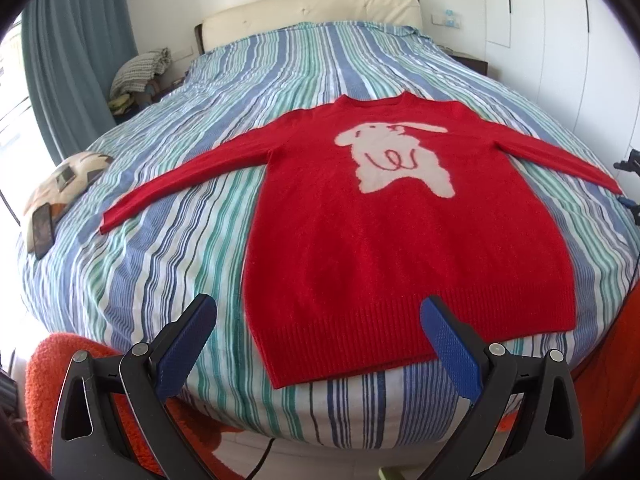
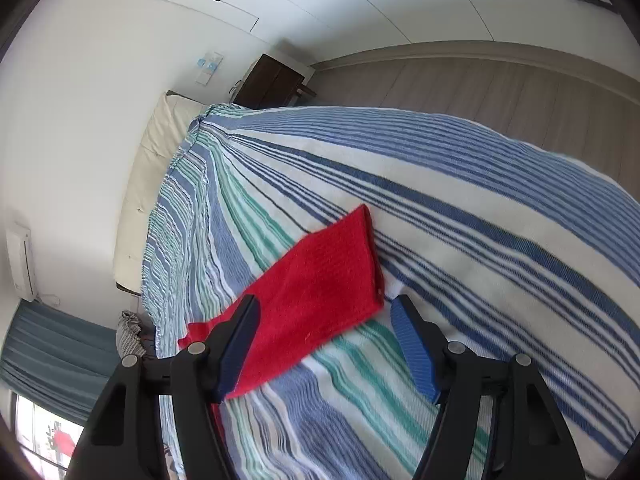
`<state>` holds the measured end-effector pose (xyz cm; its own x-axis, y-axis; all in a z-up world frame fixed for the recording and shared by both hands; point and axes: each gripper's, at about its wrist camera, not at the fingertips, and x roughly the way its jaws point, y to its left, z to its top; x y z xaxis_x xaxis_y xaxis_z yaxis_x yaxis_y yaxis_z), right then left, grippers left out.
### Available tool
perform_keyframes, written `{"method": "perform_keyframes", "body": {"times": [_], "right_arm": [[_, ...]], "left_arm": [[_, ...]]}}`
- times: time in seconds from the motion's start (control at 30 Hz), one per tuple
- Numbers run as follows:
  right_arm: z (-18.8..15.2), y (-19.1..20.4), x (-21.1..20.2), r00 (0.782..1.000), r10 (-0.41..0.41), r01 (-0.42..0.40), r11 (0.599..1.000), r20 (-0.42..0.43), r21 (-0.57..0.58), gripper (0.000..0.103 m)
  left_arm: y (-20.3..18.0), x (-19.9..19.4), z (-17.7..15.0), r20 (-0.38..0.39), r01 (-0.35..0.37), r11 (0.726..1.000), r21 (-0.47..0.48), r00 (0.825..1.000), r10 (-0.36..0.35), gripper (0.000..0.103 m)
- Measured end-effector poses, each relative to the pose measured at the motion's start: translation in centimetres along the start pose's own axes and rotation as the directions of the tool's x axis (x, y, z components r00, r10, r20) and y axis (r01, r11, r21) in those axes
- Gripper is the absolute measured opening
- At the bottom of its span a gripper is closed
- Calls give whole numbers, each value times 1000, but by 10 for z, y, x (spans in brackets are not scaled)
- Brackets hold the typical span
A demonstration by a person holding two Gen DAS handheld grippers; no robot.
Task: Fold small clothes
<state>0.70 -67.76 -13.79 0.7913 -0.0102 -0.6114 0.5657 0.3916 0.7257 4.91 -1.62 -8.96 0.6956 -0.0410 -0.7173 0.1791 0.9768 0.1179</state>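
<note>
A red sweater (image 1: 400, 240) with a cream rabbit on the chest lies flat, front up, on the striped bed (image 1: 160, 260), both sleeves spread out sideways. My left gripper (image 1: 320, 312) is open and empty, hovering over the hem at the bed's near edge. My right gripper (image 2: 324, 312) is open and empty, just above the cuff end of the sweater's right sleeve (image 2: 320, 276), with the sleeve lying between its jaws. The right gripper's tips also show in the left wrist view (image 1: 630, 184) by the right cuff.
A phone (image 1: 42, 232) and a patterned cushion (image 1: 64, 184) lie at the bed's left edge. An orange fuzzy cloth (image 1: 60, 368) sits below the bed's near edge. A cream headboard (image 1: 312, 12), blue curtain (image 1: 76, 60) and dark nightstand (image 2: 272, 80) surround the bed.
</note>
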Motion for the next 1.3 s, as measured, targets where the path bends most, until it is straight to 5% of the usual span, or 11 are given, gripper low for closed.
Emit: {"method": "perform_keyframes", "body": {"times": [0.1,0.2,0.3,0.43,0.6,0.77,0.87,0.93,1.0,1.2,1.3], "right_arm": [[6,-3,22,1000,-3,3,999,-15,38,62],[7,6,33,997,-58,57,998,-46,-9,5],[6,35,21,993,-115,116,988,16,-101,5],[-10,133,5,1000,7,0,947,22,-322,5],[-79,289,19,966,194,-256,793,-170,-553,5],[-173,380,85,914,221,-392,698,-339,-600,5],[-220,391,141,830,226,-492,727,-510,-479,22],[-236,382,168,784,212,-495,780,-583,-382,58],[-234,366,179,760,240,-501,808,-604,-310,57],[-204,303,198,788,75,-353,868,-611,-348,57],[-194,248,222,818,-154,-117,899,-555,-422,56]], "left_arm": [[1,4,-2,-17,-22,1000,2,1000,22,102],[2,8,-4,-34,-27,1000,-4,999,27,102],[2,9,-4,-33,-24,1000,-5,999,24,102],[1,10,-2,-33,-9,1000,-2,999,9,102],[-2,9,3,-21,27,999,-20,999,-27,102],[2,-1,1,14,18,1000,-11,1000,-18,102],[8,-1,1,12,10,1000,-28,1000,-9,102],[13,1,2,4,7,999,-50,1000,-7,102],[18,2,2,-1,11,997,-74,1000,-12,102],[22,13,4,-43,33,992,-119,998,-38,102],[20,18,2,-64,28,992,-120,997,-36,102]]}}
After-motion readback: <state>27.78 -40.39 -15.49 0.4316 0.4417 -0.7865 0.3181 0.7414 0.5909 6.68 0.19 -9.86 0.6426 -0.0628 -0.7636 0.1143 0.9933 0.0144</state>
